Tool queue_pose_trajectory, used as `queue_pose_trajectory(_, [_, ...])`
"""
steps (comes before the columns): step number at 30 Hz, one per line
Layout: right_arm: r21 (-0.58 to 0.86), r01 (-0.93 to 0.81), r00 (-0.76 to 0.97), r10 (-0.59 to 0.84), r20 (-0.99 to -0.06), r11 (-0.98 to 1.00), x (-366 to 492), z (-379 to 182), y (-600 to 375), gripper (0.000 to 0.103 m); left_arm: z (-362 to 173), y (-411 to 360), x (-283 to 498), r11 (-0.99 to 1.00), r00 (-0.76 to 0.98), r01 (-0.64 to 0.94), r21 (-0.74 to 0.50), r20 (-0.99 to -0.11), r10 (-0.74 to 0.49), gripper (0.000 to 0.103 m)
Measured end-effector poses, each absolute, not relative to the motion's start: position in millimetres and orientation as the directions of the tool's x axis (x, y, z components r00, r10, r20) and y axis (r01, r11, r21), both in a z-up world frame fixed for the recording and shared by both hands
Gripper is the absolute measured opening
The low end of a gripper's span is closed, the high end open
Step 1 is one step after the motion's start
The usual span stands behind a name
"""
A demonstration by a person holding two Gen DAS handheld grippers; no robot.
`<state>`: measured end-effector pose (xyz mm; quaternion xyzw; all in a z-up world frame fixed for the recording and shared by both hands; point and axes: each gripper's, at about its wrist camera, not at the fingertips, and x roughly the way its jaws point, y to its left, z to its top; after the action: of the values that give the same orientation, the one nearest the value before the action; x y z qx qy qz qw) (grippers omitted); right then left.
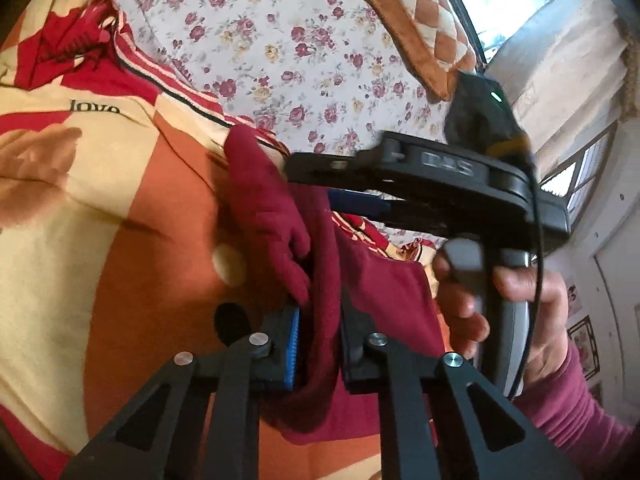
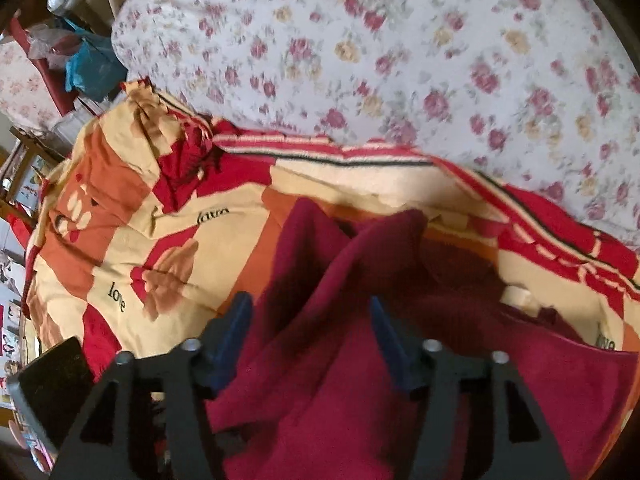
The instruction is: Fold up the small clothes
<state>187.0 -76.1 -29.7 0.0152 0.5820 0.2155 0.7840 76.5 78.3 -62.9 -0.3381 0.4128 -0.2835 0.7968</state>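
A dark red garment [image 1: 320, 248] lies bunched on an orange, cream and red blanket [image 1: 100, 216]. My left gripper [image 1: 318, 332] is shut on a thick fold of it, with cloth filling the gap between the pads. The right gripper [image 1: 376, 200] shows in the left wrist view, held sideways just beyond the garment, its tips at the cloth. In the right wrist view the right gripper [image 2: 310, 320] stands open, and a raised fold of the red garment [image 2: 340, 340] runs between its blue fingers [image 2: 236, 332] without being pinched.
A white sheet with pink roses [image 2: 380, 60] covers the bed beyond the blanket [image 2: 120, 240]. An orange and cream checked pillow [image 1: 416, 20] lies at the back right. Windows [image 1: 500, 0] and clutter [image 2: 80, 60] edge the room.
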Motion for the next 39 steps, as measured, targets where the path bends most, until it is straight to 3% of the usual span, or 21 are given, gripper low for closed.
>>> queue_pose_trajectory(7, [0.185, -0.358, 0.153, 0.252, -0.955, 0.915, 190.6, -61.8, -38.1, 0.072, -63.1, 74.3, 76.9, 0.639, 0.497, 0.169, -0.75, -0.495, -0.713, 0.0])
queue_pose_trajectory(9, [0.103, -0.41, 0.184, 0.193, -0.964, 0.906, 187.3, -65.2, -26.1, 0.059, -60.4, 74.8, 73.9, 0.685, 0.517, 0.157, -0.711, -0.532, -0.671, 0.0])
queue_pose_trajectory(10, [0.06, -0.425, 0.212, 0.163, -0.963, 0.903, 186.3, -64.6, -23.4, 0.037, -58.5, 76.4, 72.2, 0.709, 0.531, 0.148, -0.689, -0.55, -0.645, 0.0])
queue_pose_trajectory(11, [0.03, -0.438, 0.234, 0.146, -0.961, 0.899, 185.8, -63.1, -23.1, 0.026, -56.7, 78.8, 70.6, 0.73, 0.544, 0.137, -0.67, -0.565, -0.621, 0.014])
queue_pose_trajectory(12, [0.024, -0.444, 0.242, 0.146, -0.959, 0.896, 186.1, -61.3, -24.9, 0.024, -54.0, 83.8, 68.4, 0.751, 0.565, 0.116, -0.65, -0.579, -0.588, 0.032])
queue_pose_trajectory(13, [0.02, -0.446, 0.249, 0.145, -0.958, 0.895, 186.5, -59.1, -27.9, 0.02, -52.6, 88.1, 66.9, 0.757, 0.579, 0.101, -0.645, -0.581, -0.572, 0.038])
queue_pose_trajectory(18, [0.039, -0.456, 0.273, 0.181, -0.945, 0.889, 186.7, -43.1, -44.6, 0.019, -60.0, 93.3, 71.8, 0.746, 0.571, 0.057, -0.663, -0.591, -0.569, 0.045])
queue_pose_trajectory(23, [0.084, -0.445, 0.271, 0.223, -0.936, 0.892, 186.2, -43.0, -51.5, 0.019, -74.6, 68.2, 75.4, 0.777, 0.494, 0.091, -0.622, -0.649, -0.578, 0.044])
queue_pose_trajectory(27, [0.103, -0.439, 0.276, 0.243, -0.93, 0.893, 183.8, -43.0, -51.8, 0.018, -73.0, 58.0, 70.9, 0.766, 0.484, 0.144, -0.627, -0.63, -0.607, 0.001])
queue_pose_trajectory(39, [0.268, -0.38, 0.315, 0.396, -0.863, 0.885, 163.7, -12.2, -123.4, 0.016, -28.2, 16.8, 41.0, 0.817, 0.564, 0.268, -0.511, -0.604, -0.563, 0.0])
